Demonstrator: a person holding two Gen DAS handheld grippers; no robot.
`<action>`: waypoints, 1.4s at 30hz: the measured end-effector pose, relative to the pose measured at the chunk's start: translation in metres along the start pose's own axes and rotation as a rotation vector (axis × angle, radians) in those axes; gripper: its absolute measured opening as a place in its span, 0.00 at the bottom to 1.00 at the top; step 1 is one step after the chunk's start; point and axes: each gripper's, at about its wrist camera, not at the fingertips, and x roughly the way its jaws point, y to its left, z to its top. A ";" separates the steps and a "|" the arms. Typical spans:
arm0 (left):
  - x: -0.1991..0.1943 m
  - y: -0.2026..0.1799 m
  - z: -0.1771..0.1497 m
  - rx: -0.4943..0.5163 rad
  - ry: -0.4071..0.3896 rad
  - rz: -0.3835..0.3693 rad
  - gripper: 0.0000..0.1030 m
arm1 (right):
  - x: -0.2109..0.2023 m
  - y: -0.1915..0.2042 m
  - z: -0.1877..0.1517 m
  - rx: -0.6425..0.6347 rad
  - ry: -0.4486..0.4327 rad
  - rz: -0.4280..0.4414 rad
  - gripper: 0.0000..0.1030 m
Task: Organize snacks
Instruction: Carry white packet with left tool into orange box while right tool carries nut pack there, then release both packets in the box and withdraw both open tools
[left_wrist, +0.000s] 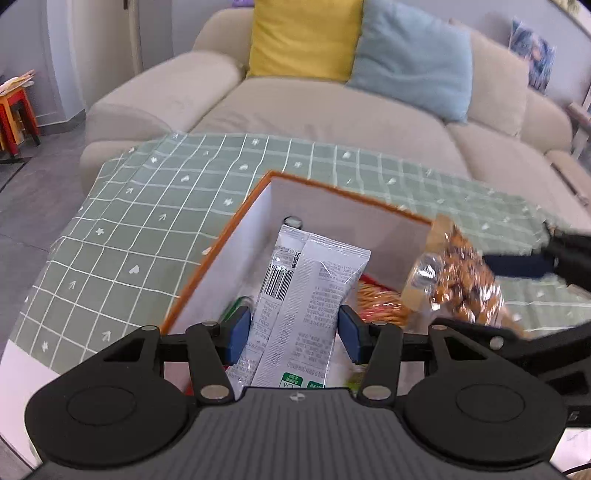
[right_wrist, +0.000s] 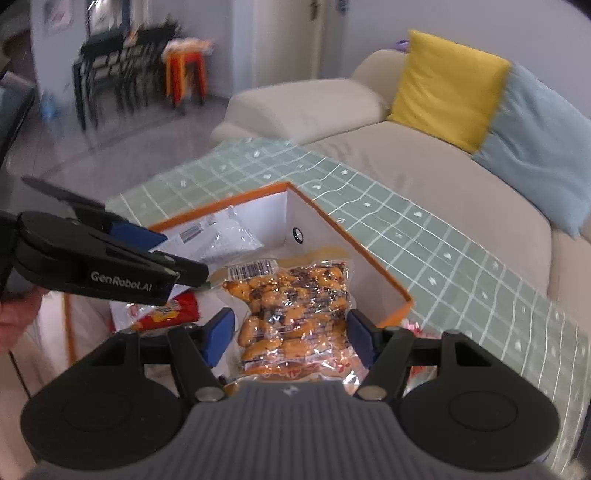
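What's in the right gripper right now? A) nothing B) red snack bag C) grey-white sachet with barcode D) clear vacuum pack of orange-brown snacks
D: in the right wrist view the right gripper has its blue pads against both sides of the clear vacuum pack, held over the orange-rimmed box; the grey-white sachet sits in the left gripper.
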 end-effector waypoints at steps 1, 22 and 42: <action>0.008 0.001 0.003 0.008 0.014 0.005 0.57 | 0.010 -0.001 0.007 -0.018 0.017 0.007 0.63; 0.078 -0.005 0.012 0.131 0.159 0.116 0.58 | 0.118 0.001 0.011 -0.164 0.197 0.008 0.55; 0.045 -0.014 0.014 0.127 0.107 0.100 0.77 | 0.067 -0.020 0.014 -0.079 0.131 0.018 0.70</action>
